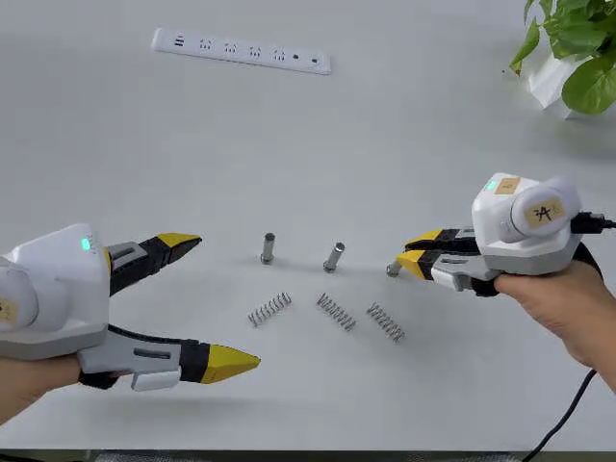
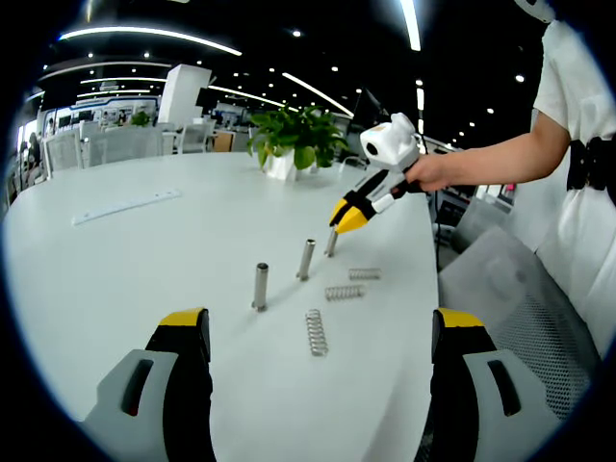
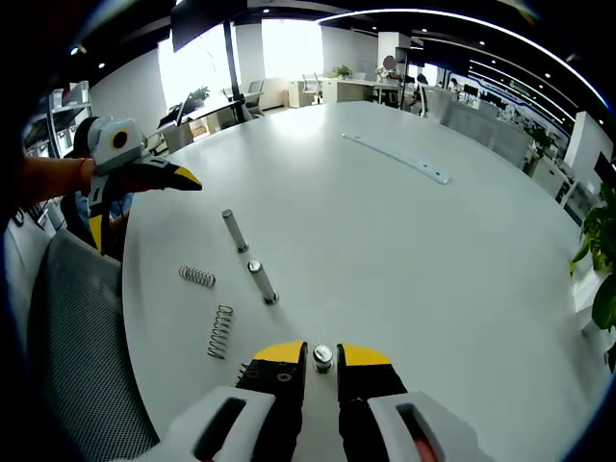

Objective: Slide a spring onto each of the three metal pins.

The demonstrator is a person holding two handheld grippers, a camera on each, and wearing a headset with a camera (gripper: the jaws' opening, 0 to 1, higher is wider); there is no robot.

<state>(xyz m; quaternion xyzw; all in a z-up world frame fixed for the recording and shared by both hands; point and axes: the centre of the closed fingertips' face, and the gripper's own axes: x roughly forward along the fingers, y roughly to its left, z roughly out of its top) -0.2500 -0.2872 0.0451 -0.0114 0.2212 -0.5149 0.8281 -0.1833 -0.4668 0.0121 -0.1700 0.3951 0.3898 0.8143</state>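
Yellow-tipped in the head view: left gripper [image 1: 227, 300] spread wide and holding nothing, with the left spring [image 1: 269, 308], middle spring [image 1: 336, 312] and right spring [image 1: 385, 322] lying just past its tips, and right gripper [image 1: 403, 252] pinched onto the right pin [image 1: 394, 269], the middle pin [image 1: 334, 256] and left pin [image 1: 268, 247] standing just beyond its tips. Through the left gripper view, frames the left spring ahead of the wide gap, all three pins upright farther on. Through the right gripper view, shows jaws closed about the right pin's head, the other pins ahead and left.
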